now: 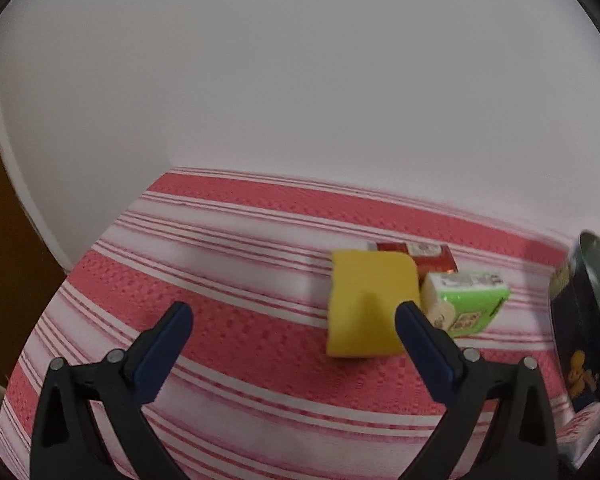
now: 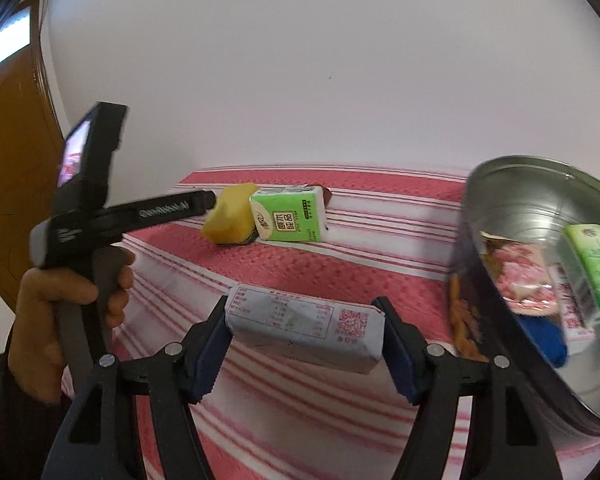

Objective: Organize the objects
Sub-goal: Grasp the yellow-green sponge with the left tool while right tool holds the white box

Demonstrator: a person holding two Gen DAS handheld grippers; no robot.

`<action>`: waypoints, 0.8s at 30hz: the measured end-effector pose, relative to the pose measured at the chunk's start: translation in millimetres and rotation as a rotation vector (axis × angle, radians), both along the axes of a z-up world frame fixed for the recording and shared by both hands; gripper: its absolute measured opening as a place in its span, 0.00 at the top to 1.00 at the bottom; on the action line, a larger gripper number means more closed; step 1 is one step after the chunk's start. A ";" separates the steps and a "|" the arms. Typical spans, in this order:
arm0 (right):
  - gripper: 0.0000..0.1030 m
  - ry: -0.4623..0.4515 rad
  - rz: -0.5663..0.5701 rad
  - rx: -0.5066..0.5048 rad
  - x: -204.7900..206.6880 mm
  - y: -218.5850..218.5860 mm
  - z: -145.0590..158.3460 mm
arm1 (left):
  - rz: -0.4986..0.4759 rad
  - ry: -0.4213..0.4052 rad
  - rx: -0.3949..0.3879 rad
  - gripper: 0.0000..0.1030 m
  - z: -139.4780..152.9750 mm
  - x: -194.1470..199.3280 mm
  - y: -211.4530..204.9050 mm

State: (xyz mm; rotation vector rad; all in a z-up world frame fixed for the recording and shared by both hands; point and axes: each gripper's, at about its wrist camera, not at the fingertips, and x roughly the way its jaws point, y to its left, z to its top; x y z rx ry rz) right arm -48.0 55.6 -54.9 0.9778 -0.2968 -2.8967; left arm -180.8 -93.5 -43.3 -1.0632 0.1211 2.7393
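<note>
My right gripper [image 2: 302, 318] is shut on a white wrapped packet [image 2: 306, 326] with red print, held above the striped cloth, just left of the round metal tin [image 2: 540, 200]. My left gripper [image 1: 294, 314] is open and empty, with the yellow sponge [image 1: 370, 302] just beyond its right finger [image 1: 420, 336]. In the right wrist view the left gripper's tip [image 2: 204, 202] reaches the sponge [image 2: 232, 218]. A green tissue pack [image 1: 466, 304] lies beside the sponge, and a red box [image 1: 428, 258] behind it. The green pack also shows in the right wrist view [image 2: 288, 218].
The tin [image 1: 584, 320] holds a pink snack bag [image 2: 516, 276], a green pack [image 2: 596, 268] and a blue item [image 2: 544, 338]. A pink and white striped cloth [image 1: 228, 248] covers the table. A white wall [image 1: 300, 80] stands behind, a brown door [image 2: 8, 160] at left.
</note>
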 end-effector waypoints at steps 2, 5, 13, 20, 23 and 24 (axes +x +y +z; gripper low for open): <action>0.31 0.001 0.001 -0.024 2.8 4.5 1.3 | -0.014 -0.002 -0.014 0.01 -2.0 -2.4 7.0; 0.31 0.000 0.003 -0.049 5.9 11.9 4.7 | -0.025 -0.010 0.000 0.01 -3.5 -10.0 14.9; 0.31 -0.010 0.022 -0.087 5.3 14.9 4.6 | -0.032 -0.057 -0.020 0.01 -17.4 -28.1 43.4; 0.31 -0.011 0.020 -0.089 4.7 11.3 5.4 | -0.020 -0.182 0.022 0.21 -33.5 -43.5 40.3; 0.31 -0.015 0.021 -0.086 6.1 9.4 5.7 | 0.020 -0.165 0.046 0.57 -30.8 -42.2 28.3; 0.31 -0.017 0.022 -0.086 6.7 9.5 5.4 | 0.018 -0.161 0.057 0.72 -30.1 -41.7 24.5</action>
